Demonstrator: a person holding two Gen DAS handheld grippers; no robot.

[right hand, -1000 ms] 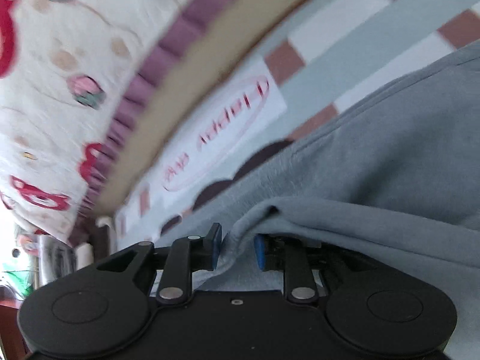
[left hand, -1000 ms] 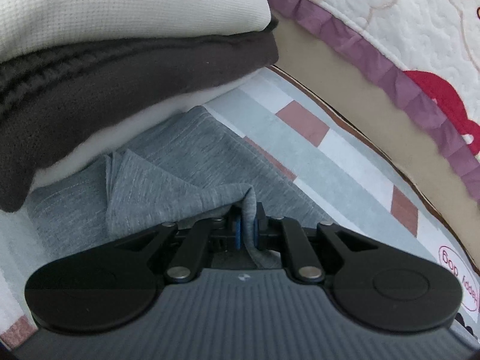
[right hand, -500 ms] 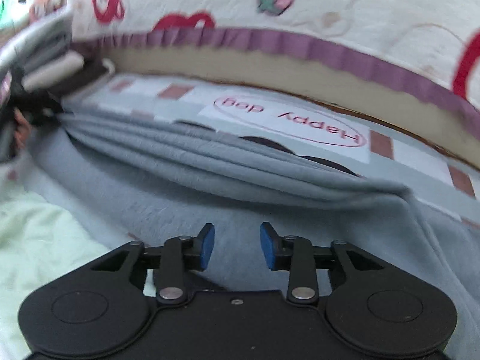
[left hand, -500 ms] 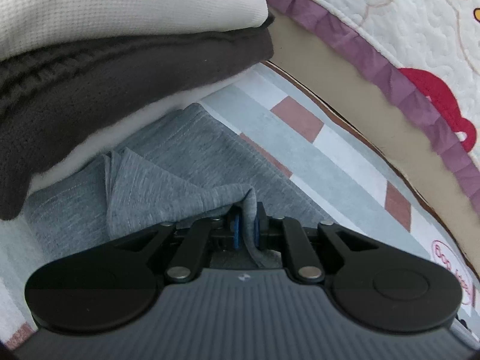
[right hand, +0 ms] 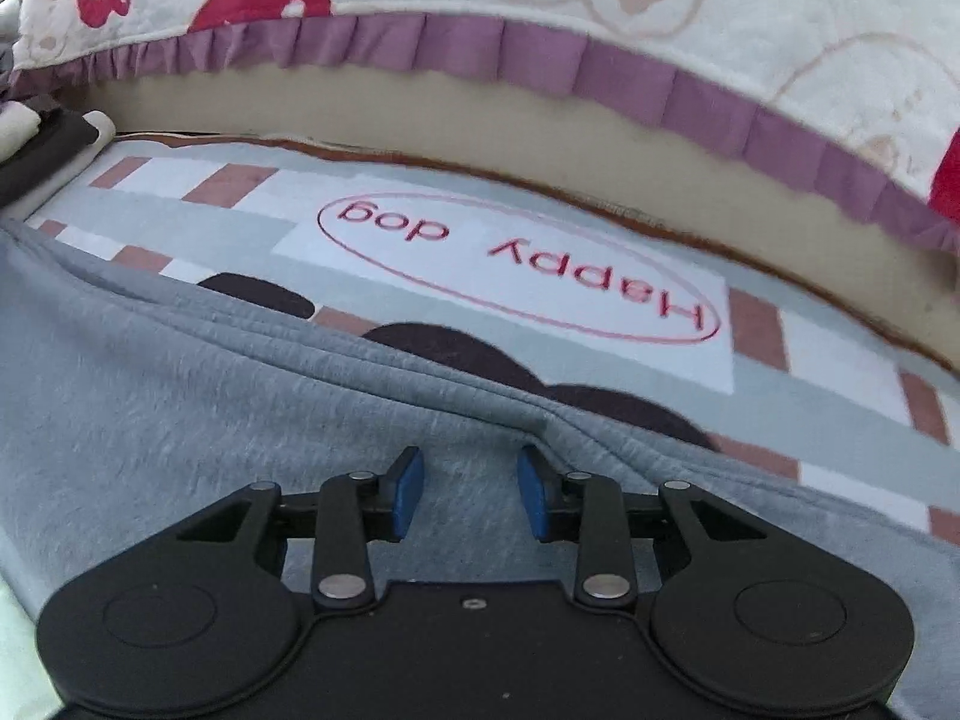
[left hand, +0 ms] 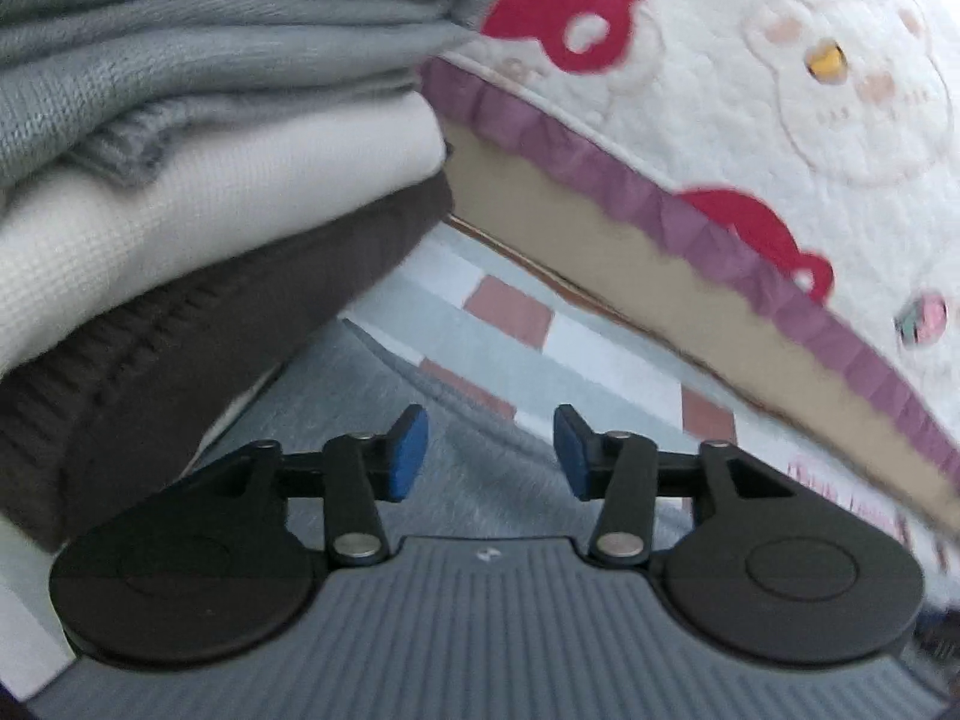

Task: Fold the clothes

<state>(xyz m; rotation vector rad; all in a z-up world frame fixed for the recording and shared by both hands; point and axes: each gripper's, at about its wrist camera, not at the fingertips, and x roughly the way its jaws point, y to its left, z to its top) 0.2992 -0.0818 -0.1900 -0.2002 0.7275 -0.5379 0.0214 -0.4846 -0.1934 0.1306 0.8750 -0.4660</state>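
Note:
A grey knit garment (left hand: pixel 480 474) lies flat on a printed mat (left hand: pixel 510 360). My left gripper (left hand: pixel 489 453) hovers just above it, its jaws opening with no cloth between them. In the right wrist view the same grey garment (right hand: pixel 180 396) spreads across the mat (right hand: pixel 522 276), its folded edge running from left to right. Over that edge my right gripper (right hand: pixel 471 489) has its jaws closing, a gap still between the blue pads and no cloth pinched.
A stack of folded clothes (left hand: pixel 210 192), grey on cream on dark brown, rises at the left beside the left gripper. A quilted bed cover (left hand: pixel 780 90) with a purple frill (right hand: pixel 540 54) overhangs the mat's far side. Pale green cloth (right hand: pixel 12 630) shows at the lower left.
The left gripper let go of the grey cloth, opened and lifted. The right gripper released its fold, rolled level and swung along the garment's edge.

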